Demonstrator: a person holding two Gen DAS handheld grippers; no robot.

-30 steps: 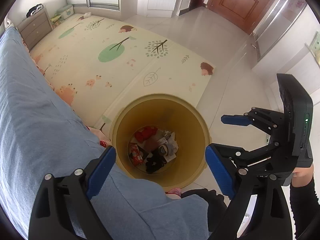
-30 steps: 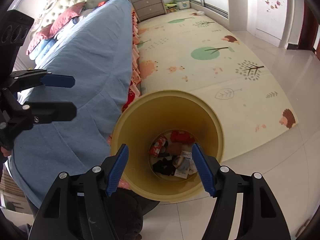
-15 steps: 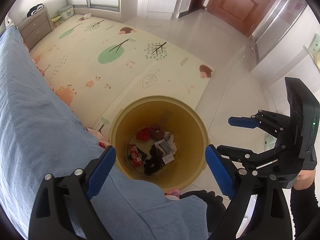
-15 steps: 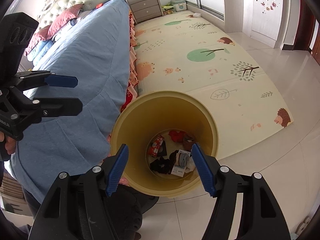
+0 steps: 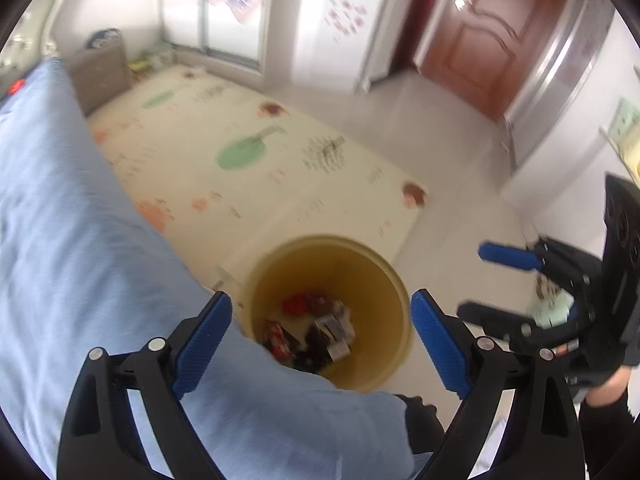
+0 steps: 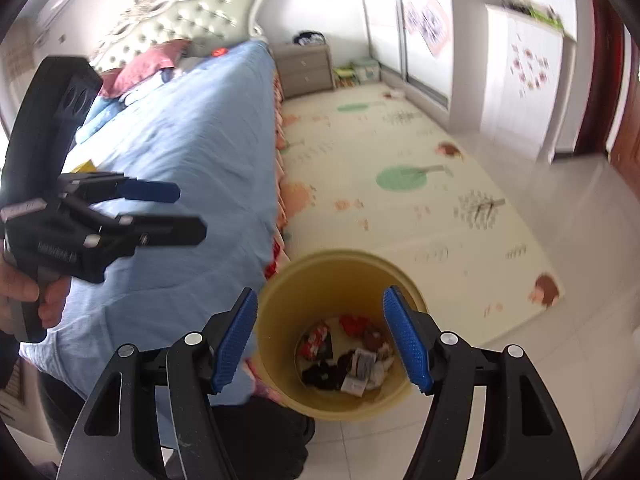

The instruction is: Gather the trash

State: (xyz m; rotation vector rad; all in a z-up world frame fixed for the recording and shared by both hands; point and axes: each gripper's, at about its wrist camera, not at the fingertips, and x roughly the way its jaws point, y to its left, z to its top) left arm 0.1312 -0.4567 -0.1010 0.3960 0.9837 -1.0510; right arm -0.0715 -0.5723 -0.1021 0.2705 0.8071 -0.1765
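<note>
A yellow trash bin stands on the floor beside the bed, with several pieces of trash at its bottom: red wrappers, black scraps, a white packet. It also shows in the right wrist view, trash inside. My left gripper is open and empty, high above the bin. My right gripper is open and empty, also above the bin. The right gripper appears at the right of the left wrist view; the left gripper appears at the left of the right wrist view.
A bed with a blue cover fills the left, with pillows and a padded headboard. A cream play mat covers the floor beyond the bin. A nightstand, white cabinet and brown door stand at the back.
Both grippers have lifted and tilted up, so the bin looks smaller and lower in view and more of the room shows. Both stay open and empty.
</note>
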